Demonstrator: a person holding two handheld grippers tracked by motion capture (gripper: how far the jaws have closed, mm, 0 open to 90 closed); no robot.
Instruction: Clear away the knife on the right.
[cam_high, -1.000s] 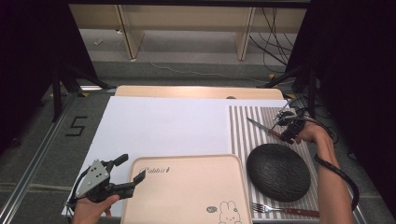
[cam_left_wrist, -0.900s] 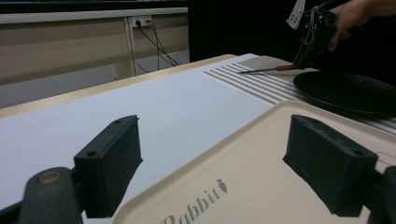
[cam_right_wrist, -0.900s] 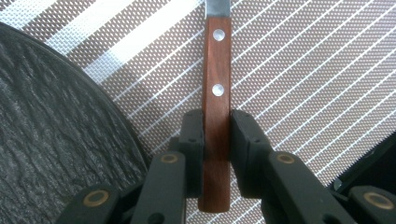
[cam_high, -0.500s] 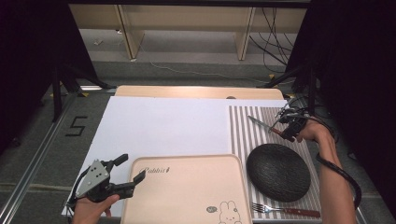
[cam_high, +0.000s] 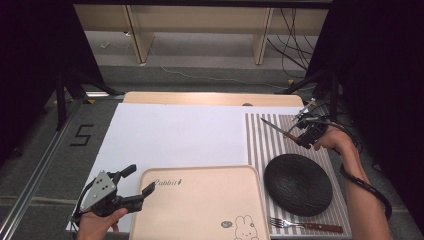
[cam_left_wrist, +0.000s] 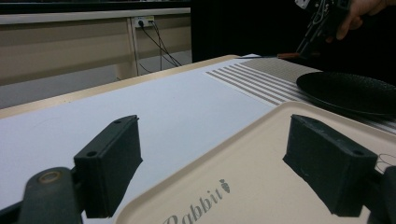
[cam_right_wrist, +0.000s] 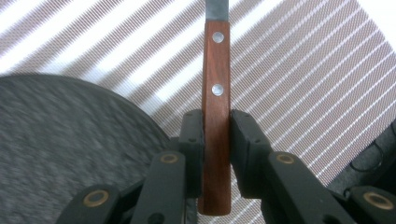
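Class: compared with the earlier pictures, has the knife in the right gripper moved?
Yes. The knife, clamped in the right gripper, has shifted slightly away from the black plate, toward the far edge of the striped mat.

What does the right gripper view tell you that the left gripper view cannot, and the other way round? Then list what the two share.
Right gripper view alone: the right gripper shut on the knife, its wooden handle with two rivets clamped between the jaws.

Left gripper view alone: the left gripper open, its jaws astride the corner of the beige tray, and the white sheet.

Shared: the black plate and the striped mat.
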